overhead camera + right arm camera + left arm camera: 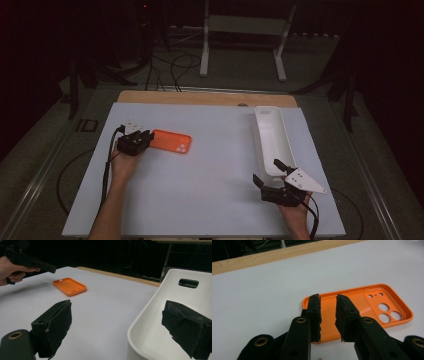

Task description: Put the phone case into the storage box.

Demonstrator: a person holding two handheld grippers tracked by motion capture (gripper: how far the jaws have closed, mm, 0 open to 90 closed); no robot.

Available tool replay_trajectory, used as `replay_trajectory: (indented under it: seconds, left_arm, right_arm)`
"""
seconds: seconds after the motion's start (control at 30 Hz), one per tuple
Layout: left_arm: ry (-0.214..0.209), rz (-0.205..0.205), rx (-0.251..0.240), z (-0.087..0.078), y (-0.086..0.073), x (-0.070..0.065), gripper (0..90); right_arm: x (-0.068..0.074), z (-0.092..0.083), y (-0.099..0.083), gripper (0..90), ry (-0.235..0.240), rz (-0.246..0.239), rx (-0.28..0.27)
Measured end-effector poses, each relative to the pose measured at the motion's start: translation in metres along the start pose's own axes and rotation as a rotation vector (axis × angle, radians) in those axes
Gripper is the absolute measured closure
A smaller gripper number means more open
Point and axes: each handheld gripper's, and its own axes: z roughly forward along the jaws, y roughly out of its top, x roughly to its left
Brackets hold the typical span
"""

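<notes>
Left gripper (145,136) is hovering at the left short end of the orange phone case (171,141), which is lying flat and hollow side up on the white table mat (210,185), left of centre, camera cutouts at the end pointing away from the gripper. In the left gripper view the jaws are sitting narrow over the case (359,308) near its end, a slim gap between the pads, no rim pinched, so nothing is gripped. Right gripper (272,172) is resting at the near end of the long white bin (272,137) on the mat's right side, jaws standing wide apart: one pad is over the mat, the other inside the bin (160,322), straddling its rim without pressing. Case and bin are lying well apart.
</notes>
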Motion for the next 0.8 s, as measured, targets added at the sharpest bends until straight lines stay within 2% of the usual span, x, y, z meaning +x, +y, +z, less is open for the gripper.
replay_trajectory:
  seconds: [0.23, 0.27, 0.4, 0.8]
  left_arm:
    - [-0.002, -0.009, 0.008, 0.006, -0.003, 0.002, 79.1]
    - [0.020, 0.012, 0.024, 0.008, -0.004, 0.001, 79.1]
    - [0.007, 0.001, 0.038, 0.011, -0.005, 0.001, 89.1]
    - [0.015, 0.005, 0.117, 0.024, -0.012, 0.001, 90.0]
  right_arm:
    - [0.000, 0.000, 0.000, 9.3, -0.001, -0.003, -0.001]
    - [0.000, 0.000, 0.000, 9.3, -0.001, -0.002, -0.001]
    - [0.000, -0.001, 0.000, 9.3, -0.004, 0.000, -0.003]
    - [0.000, -0.001, 0.000, 9.3, -0.007, 0.000, -0.005]
